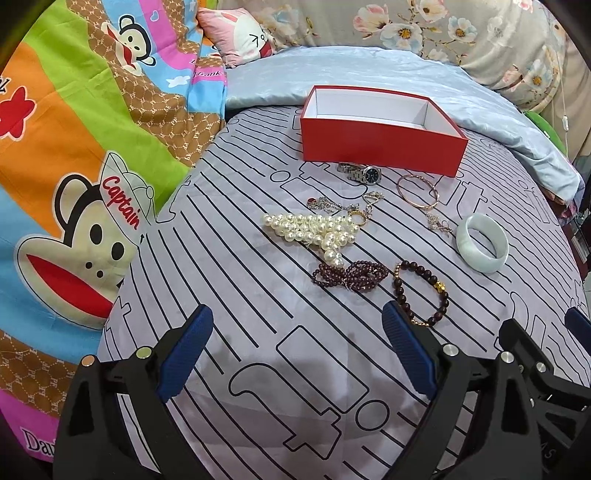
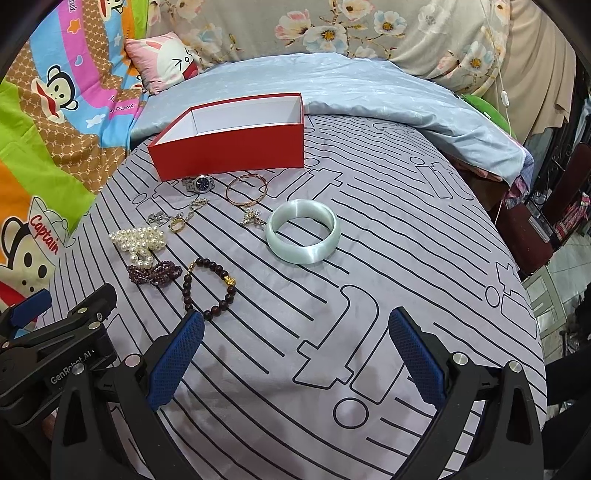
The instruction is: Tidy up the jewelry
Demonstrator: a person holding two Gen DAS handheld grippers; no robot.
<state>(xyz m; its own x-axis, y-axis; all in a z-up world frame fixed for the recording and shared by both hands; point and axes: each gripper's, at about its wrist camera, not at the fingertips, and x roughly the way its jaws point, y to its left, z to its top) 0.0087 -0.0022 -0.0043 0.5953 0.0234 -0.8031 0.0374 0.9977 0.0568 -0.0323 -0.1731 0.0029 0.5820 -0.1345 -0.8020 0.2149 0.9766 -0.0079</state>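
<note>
An empty red box [image 1: 380,144] [image 2: 232,147] with a white inside stands at the far side of the striped cloth. In front of it lie a watch [image 1: 364,172] [image 2: 199,183], a thin gold bangle [image 1: 417,192] [image 2: 246,190], a pale green bangle [image 1: 482,243] [image 2: 303,236], a pearl necklace [image 1: 314,230] [image 2: 140,242], purple bead strands [image 1: 351,275] [image 2: 155,274], a dark bead bracelet [image 1: 421,293] [image 2: 210,288] and small chains [image 1: 332,205]. My left gripper [image 1: 297,354] is open and empty, near the dark bracelet. My right gripper [image 2: 295,354] is open and empty.
The striped grey cloth [image 1: 258,314] covers a bed. A cartoon monkey quilt [image 1: 74,184] lies to the left, a light blue blanket [image 1: 369,74] and pink pillow [image 1: 240,33] behind the box. The bed's edge drops off to the right [image 2: 535,295].
</note>
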